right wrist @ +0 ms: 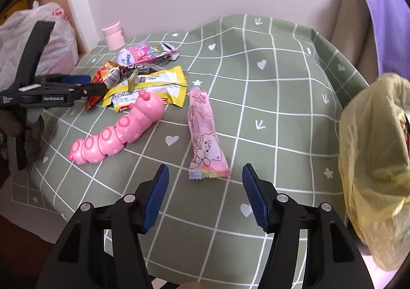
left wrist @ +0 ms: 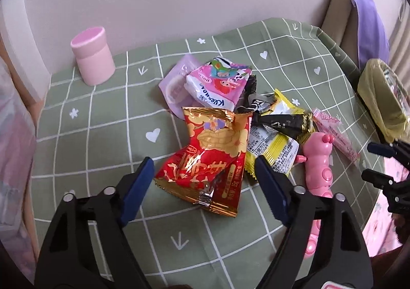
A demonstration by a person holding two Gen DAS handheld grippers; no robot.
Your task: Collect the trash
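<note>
Pick-up step: left gripper (left wrist: 202, 176), jaws wide, straddles the red wrapper (left wrist: 205, 158) beside the pink caterpillar toy (right wrist: 118, 130), while the right gripper (right wrist: 205, 196), wide and empty, faces the pink wrapper (right wrist: 205, 135); next, closing and carrying to the yellow-lined bin (right wrist: 374, 160).

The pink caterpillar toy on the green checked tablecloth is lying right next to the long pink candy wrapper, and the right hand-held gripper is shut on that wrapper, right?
Not quite. The right hand-held gripper is open, with the long pink candy wrapper lying loose ahead of its fingers. The right wrist view shows it. The pink caterpillar toy does lie beside that wrapper on the green checked tablecloth.
</note>
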